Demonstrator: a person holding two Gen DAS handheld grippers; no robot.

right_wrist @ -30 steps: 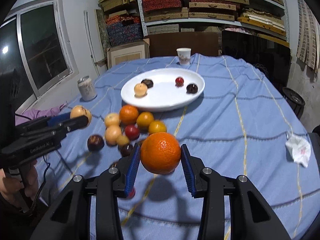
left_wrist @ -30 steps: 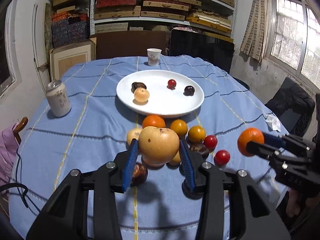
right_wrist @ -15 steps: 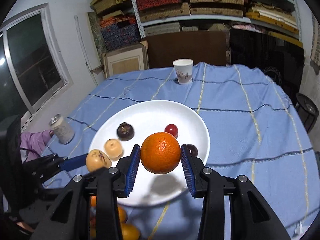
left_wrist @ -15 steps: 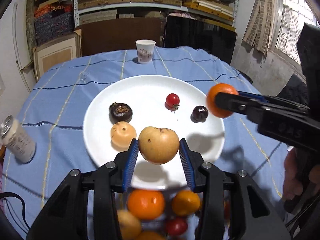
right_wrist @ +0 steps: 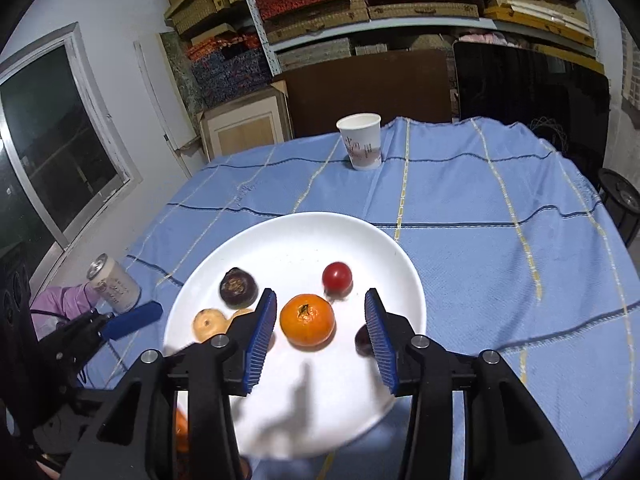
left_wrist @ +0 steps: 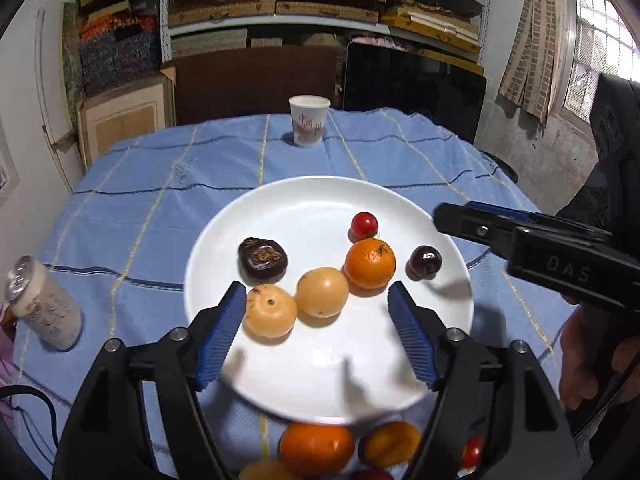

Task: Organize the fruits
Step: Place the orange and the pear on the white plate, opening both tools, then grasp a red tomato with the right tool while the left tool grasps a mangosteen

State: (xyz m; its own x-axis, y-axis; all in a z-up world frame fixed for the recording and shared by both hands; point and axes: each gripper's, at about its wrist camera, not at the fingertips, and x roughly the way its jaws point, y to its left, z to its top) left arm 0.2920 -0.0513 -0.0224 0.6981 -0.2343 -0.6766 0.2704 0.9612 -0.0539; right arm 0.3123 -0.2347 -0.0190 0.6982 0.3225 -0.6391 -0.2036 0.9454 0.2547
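Both grippers are letting go over the white plate (left_wrist: 280, 400), center frame. The left gripper (left_wrist: 318, 334) is opening wide around a tan, speckled pear (left_wrist: 322, 292); the right gripper (right_wrist: 320, 334) is opening around a glossy orange (right_wrist: 307, 320). Neither fruit is gripped.

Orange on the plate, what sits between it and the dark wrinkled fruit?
In the left wrist view, a tan fruit lies between the orange and the dark wrinkled fruit.

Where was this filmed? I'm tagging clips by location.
Probably a home storeroom: shelves stacked with boxes fill the back wall, framed boards lean below them, and a cloth-covered table holds the plate of fruit.
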